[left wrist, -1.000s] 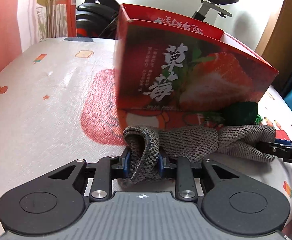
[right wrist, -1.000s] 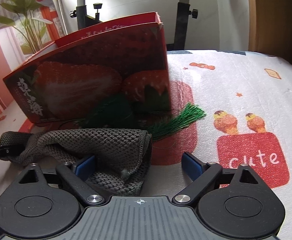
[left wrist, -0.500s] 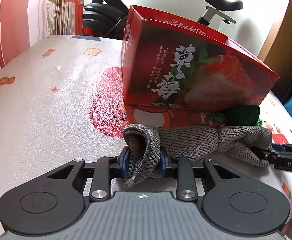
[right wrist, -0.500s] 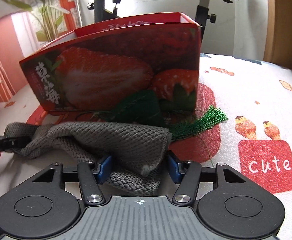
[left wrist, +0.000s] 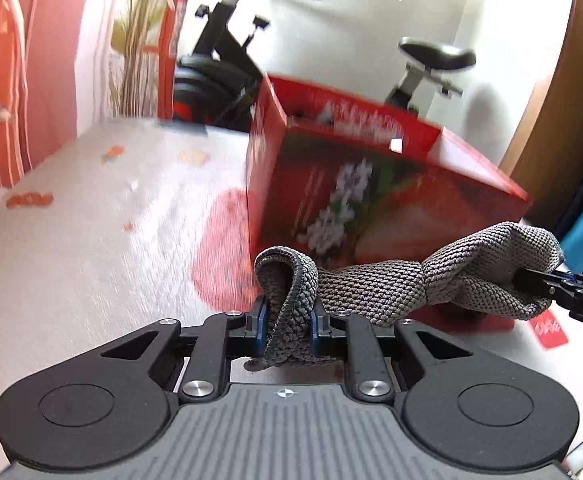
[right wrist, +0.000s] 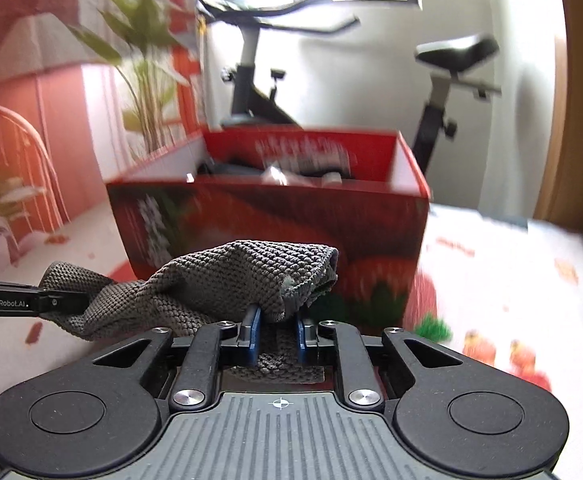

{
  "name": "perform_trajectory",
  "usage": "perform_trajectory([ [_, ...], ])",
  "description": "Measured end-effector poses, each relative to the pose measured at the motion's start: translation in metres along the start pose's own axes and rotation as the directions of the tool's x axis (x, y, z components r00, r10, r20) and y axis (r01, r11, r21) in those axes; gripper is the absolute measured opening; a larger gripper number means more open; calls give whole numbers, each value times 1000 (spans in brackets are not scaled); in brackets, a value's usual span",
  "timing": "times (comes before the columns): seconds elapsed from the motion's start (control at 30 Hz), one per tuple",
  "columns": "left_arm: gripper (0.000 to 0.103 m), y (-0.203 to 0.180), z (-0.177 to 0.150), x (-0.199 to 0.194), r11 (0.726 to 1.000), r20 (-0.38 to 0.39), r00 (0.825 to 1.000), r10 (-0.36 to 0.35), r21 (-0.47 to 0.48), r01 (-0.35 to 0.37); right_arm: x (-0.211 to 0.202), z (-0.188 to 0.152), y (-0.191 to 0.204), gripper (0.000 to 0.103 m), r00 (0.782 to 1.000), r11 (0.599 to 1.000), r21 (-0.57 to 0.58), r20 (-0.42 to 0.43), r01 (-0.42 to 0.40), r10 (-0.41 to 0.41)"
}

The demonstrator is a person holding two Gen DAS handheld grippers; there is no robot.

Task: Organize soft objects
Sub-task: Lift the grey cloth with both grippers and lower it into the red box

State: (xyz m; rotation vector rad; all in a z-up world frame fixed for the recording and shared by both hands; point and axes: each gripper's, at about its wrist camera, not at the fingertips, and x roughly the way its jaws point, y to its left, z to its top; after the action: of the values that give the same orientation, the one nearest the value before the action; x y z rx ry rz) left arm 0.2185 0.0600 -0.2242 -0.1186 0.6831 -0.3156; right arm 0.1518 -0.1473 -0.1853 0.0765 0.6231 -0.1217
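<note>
Both claws are on the same grey knit cloth (left wrist: 375,292) rn. The left claw (left wrist: 285,322) has one end bunched up between its blue pads, w/ a fold looping up over the top and a bit hanging out below. Its jaws have just been closing tighter, cloth between them. The right claw (right wrist: 275,334) is clamped on the other end; its jaws have just been closing too, from wide apart down onto the cloth, which fills the gap between its blue pads (right wrist: 251,330).

The cloth is stretched btwn the two claws, twisted around the middle, and looks lifted off the surface rather than lying on it. In the left wrist view the right claw comes in from the right edge, pinching the far end. In the right wrist view the left claw comes in from the left edge.

Right behind the cloth is the red strawberry box (right wrist: 371,240), open top, sitting on a white blanket w/ red cartoon prints (left wrist: 91,248). Some dark stuff is inside the box, too blurry to tell what. A green tassel thing (right wrist: 435,326) peeks out at the box's right bottom corner. Exercise bike (right wrist: 259,92) and a plant (right wrist: 147,76) in the bg. Pretty motion-blurred overall.
</note>
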Motion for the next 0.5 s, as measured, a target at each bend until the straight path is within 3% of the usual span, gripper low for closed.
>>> perform_trajectory([
  [0.2,21,-1,26,-25,999,111,994,-21,-26,24,-18,31,-1,15,995,1000,-24,96,-18,20],
  [0.37,21,-14,63,-36,1000,212,977,-28,7,27,-21,66,-4,15,986,998,-54,164,-13,21],
  [0.5,21,-25,93,-31,999,245,969,-25,40,16,-14,90,-11,15,983,997,-81,184,6,9],
])
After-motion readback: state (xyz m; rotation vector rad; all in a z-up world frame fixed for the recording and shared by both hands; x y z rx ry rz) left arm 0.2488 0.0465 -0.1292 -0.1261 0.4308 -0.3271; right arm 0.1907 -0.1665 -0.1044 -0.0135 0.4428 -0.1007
